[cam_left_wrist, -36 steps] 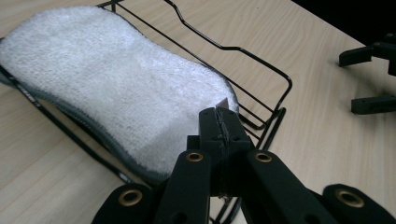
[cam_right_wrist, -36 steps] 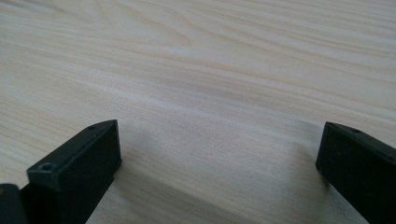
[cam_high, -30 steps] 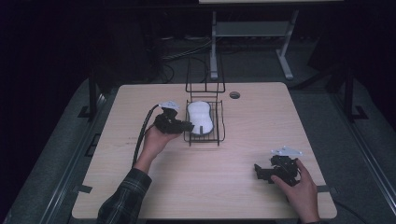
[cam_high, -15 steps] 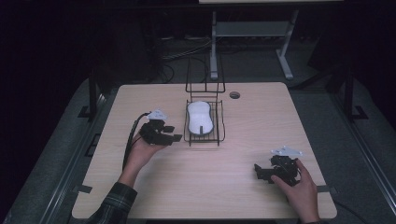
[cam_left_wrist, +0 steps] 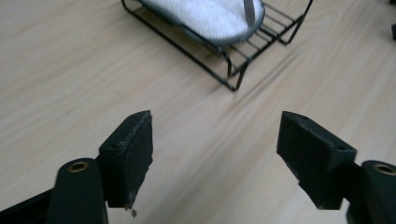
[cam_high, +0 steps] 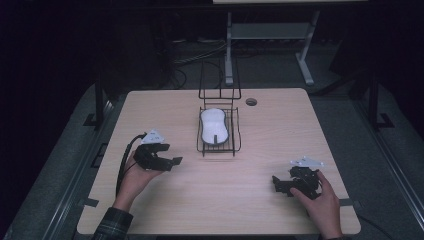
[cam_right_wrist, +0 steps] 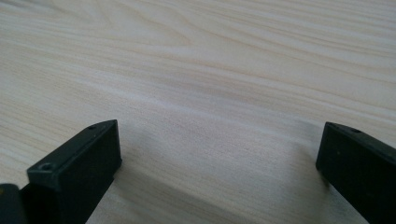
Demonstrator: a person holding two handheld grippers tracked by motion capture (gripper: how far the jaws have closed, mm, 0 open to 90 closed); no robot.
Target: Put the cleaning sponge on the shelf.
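White and fluffy, the slipper (cam_high: 214, 126) lies in the black wire rack (cam_high: 218, 145) at the table's (cam_high: 280, 130) middle. It looks light and soft, easiest pinched at its grey sole edge. The left gripper (cam_high: 172, 161) hovers near the rack, jaws spread; the right gripper (cam_high: 277, 184) rests well apart, jaws wide. The left gripper view reveals the slipper's (cam_left_wrist: 210, 16) pile up close, which the high view blurs.

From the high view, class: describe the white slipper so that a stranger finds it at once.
Start at the wooden table and find the black wire rack near its far middle. The slipper lies in that rack, the one pale, soft, oval thing among black wire and black grippers.
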